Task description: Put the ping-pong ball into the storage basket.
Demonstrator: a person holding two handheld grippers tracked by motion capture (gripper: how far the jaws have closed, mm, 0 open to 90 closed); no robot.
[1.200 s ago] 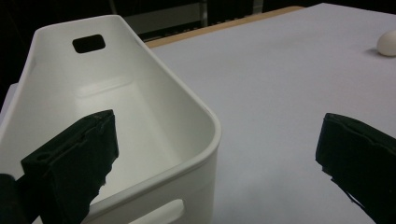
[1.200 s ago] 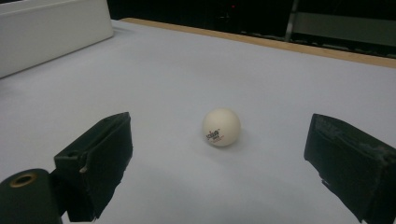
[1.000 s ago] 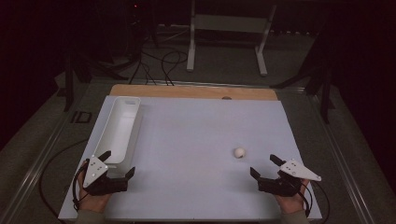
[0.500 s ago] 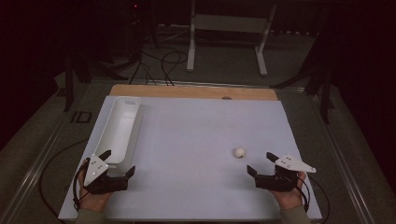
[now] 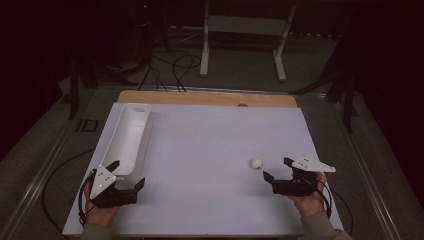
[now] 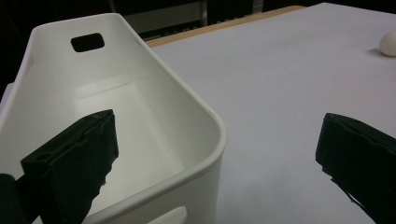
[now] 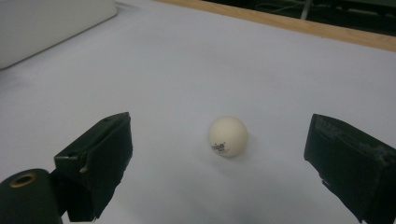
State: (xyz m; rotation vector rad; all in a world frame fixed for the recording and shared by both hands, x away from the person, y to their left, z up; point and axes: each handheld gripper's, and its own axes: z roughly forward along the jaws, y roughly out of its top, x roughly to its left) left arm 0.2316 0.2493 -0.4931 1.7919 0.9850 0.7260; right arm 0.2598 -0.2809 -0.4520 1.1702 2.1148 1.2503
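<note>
Right gripper (image 5: 278,170) low over the pale lilac table sheet (image 5: 210,145) near its front right corner, jaws spread wide apart and gripping nothing, held in a hand (image 5: 306,199) coming up from the bottom edge of the high view. Small off-white plastic ball (image 5: 256,163) resting on the sheet just ahead of those jaws, apart from both tips; in the right gripper view, same ball (image 7: 228,136) sitting bare on the sheet out beyond the two black pads (image 7: 99,154) and roughly on the line between them, small dark print on its near face, touching neither pad. Left gripper (image 5: 128,173) at the front left of the sheet, jaws likewise wide apart and clamped on nothing, straddling the near corner of the long white plastic bin (image 5: 126,141): in the left gripper view, one jaw over the inside of the bin (image 6: 140,116), the other outside over bare sheet, rounded rim between them, contact with the rim impossible to tell. Bin lying lengthwise along the left side of the sheet, empty inside, slot handle in its far end wall. Ball well apart from the bin, across the sheet to the right. Strip of bare wooden tabletop (image 5: 205,97) along the far edge of the sheet
</note>
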